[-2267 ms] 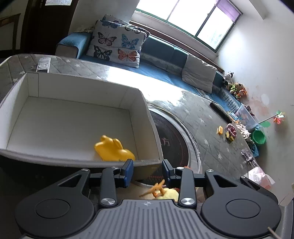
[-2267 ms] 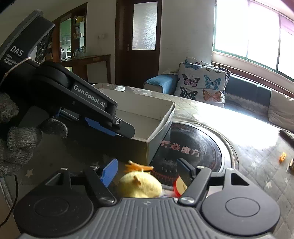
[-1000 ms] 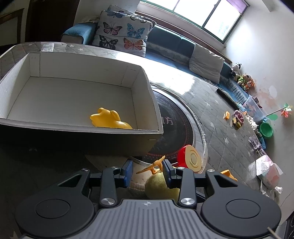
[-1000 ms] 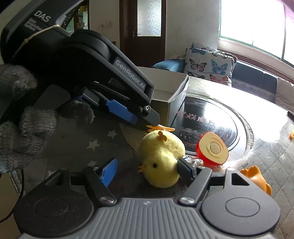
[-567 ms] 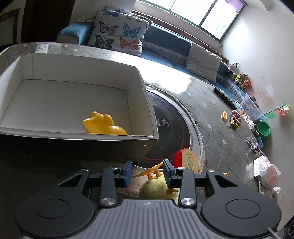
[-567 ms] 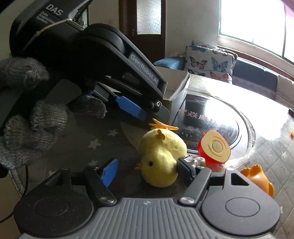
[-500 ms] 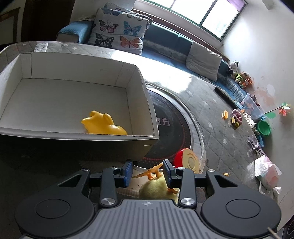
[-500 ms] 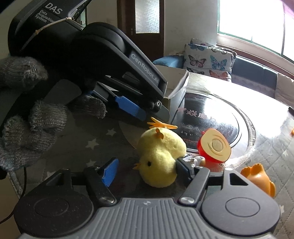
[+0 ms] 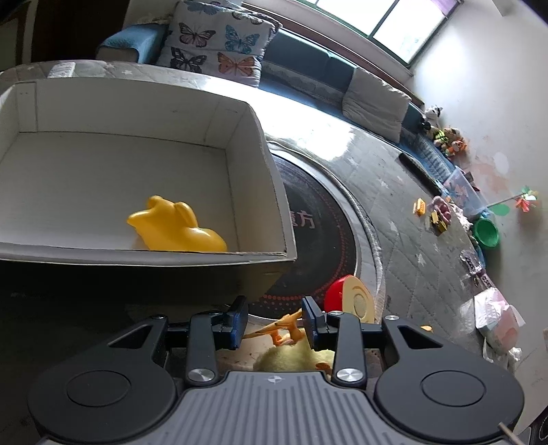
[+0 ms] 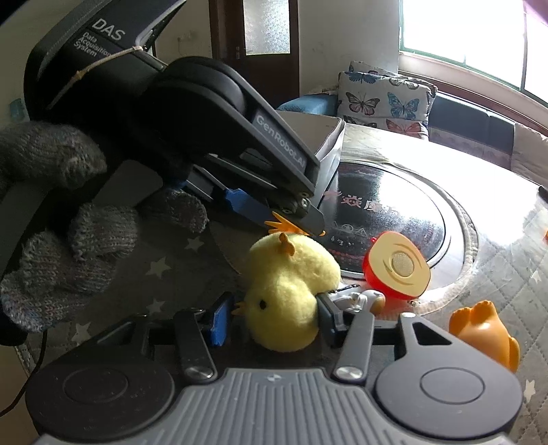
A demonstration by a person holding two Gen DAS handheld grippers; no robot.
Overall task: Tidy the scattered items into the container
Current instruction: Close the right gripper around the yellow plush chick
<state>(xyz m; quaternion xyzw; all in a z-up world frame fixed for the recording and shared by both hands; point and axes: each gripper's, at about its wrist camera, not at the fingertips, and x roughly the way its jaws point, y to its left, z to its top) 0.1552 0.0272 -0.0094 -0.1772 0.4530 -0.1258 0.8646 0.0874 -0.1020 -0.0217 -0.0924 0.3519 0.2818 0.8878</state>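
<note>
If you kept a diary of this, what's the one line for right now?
left claw: closing around chick's feet | right claw: closing around chick | box: holds yellow toy

Ahead of the gripper, beyond the quilted grey cover with white stars (image 9: pixel 404 219), a long blue sofa (image 9: pixel 308 65) runs along the far wall under a wide window (image 9: pixel 383 20) that pours bright daylight onto the surface, leaving a white glare patch. A butterfly-print cushion (image 9: pixel 219 44) leans on the sofa ahead and slightly left; a plain grey cushion (image 9: pixel 375 99) sits further right. To the right stands a pale wall (image 9: pixel 496 85) with scuffed marks. In the right wrist view, a dark wooden door with a frosted glass panel (image 10: pixel 267 27) stands straight ahead, beside a white wall (image 10: pixel 346 30).
</note>
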